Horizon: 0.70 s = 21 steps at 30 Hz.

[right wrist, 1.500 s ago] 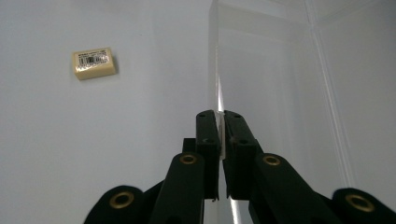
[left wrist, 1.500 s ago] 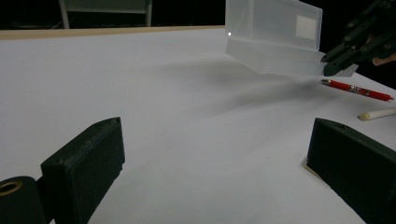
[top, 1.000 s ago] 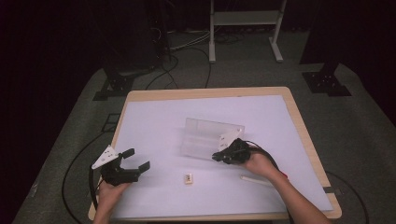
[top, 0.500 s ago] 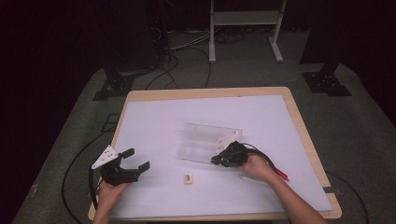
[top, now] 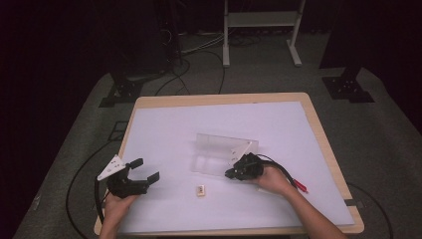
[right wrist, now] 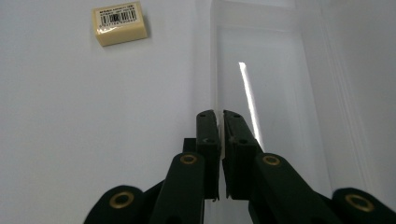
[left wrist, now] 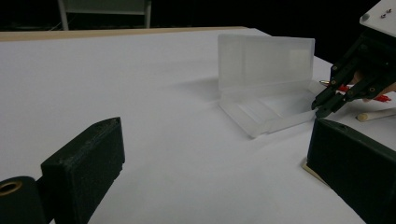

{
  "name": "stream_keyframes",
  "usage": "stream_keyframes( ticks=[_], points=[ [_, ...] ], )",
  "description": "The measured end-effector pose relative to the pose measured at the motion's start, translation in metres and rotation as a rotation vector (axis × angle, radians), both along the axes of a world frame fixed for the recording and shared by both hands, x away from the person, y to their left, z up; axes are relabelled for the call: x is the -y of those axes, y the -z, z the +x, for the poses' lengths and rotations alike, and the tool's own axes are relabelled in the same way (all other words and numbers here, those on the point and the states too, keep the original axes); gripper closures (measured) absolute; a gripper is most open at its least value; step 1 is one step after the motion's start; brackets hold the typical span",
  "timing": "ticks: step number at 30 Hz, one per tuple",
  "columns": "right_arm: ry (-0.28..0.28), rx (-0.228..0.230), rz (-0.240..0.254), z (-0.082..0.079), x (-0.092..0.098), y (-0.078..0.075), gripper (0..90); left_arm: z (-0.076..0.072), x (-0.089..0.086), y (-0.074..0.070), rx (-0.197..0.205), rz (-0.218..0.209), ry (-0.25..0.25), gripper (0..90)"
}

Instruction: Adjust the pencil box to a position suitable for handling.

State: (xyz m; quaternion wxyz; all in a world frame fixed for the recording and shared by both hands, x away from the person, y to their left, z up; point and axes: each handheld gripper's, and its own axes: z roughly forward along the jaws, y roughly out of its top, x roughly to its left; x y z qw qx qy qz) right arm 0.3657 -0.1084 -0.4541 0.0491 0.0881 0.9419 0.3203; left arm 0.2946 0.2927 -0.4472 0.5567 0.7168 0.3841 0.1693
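Here the clear box [top: 222, 155] lies open, tray bare — right gripper [top: 230, 174] jaws pressed together at its rim, left gripper [top: 145, 170] jaws spread.

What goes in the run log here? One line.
left gripper: open, idle | right gripper: shut at clear case rim | eraser: on table

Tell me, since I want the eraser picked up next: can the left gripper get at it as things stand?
Probably yes. The left gripper is open, and the eraser lies on bare table beside it with nothing between. The clear box and right gripper sit farther off.
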Motion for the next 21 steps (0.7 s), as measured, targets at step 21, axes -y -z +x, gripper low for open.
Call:
stream_keyframes(
  ticks=[21],
  points=[
    [0.115,-0.002,0.11,-0.005,0.032,-0.03,51.2,0.0,-0.007,-0.003,0.019,-0.013,-0.003,3.6]
  ],
)
